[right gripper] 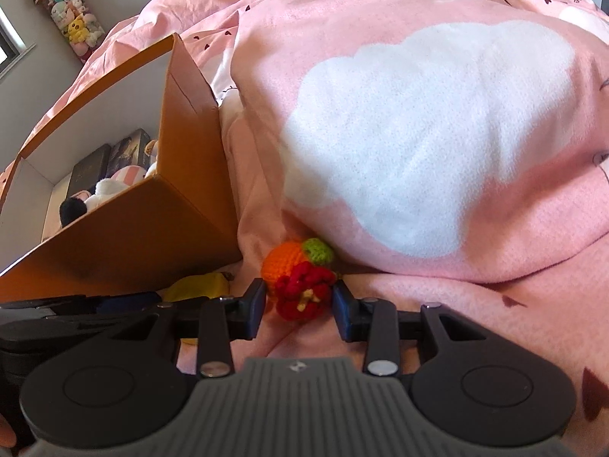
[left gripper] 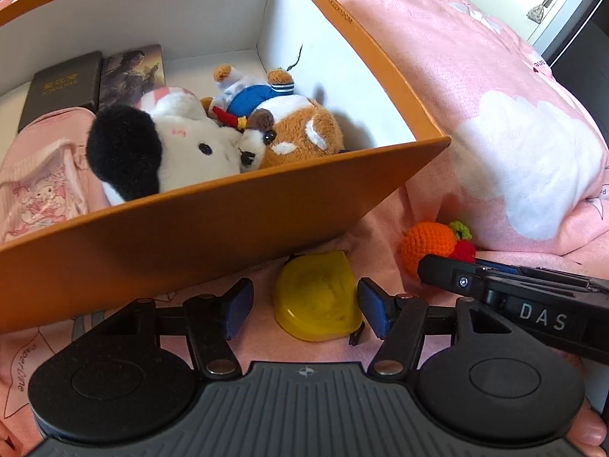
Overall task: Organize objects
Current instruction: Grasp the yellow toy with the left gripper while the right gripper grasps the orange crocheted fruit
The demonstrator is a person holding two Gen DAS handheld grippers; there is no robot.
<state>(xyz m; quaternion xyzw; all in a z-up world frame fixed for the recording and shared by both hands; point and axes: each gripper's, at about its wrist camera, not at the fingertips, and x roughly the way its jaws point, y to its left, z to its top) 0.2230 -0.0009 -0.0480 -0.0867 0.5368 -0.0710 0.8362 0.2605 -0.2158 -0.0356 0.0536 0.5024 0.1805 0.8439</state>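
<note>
1. Main thing for the right side: the crochet fruit toy (right gripper: 300, 278), orange ball w/ green leaf and a knobbly red bit in front. It sits on the pink bedding (right gripper: 418, 304) just off the near right corner of the orange box (left gripper: 213, 236), tucked against the big quilt fold (right gripper: 418, 133).
2. Right gripper (right gripper: 298, 306) is spread wide, holding nothing, fingers either side of the red part. Can't tell if the pads touch yarn yet.
3. IMO best way: push in a bit deeper so the pads land on the orange body, not just the red nub, which looks floppy. Squeeze gently, yarn squishes, then lift clear of the box wall before swinging over.
4. Left gripper (left gripper: 304, 306) also spread and empty, bracketing a yellow translucent dome-ish thing (left gripper: 318, 297) on the bedding right by the box's near wall. Looks smooth, prob slippery, so grip low and square.
5. Both grippers are v close together, watch for a bump.
6. Box already has a b&w plush (left gripper: 152, 148), a brown plush (left gripper: 300, 129), a pink pouch (left gripper: 42, 186) and two dark boxes (left gripper: 95, 80) at the far edge. Free floor near the far right corner.
</note>
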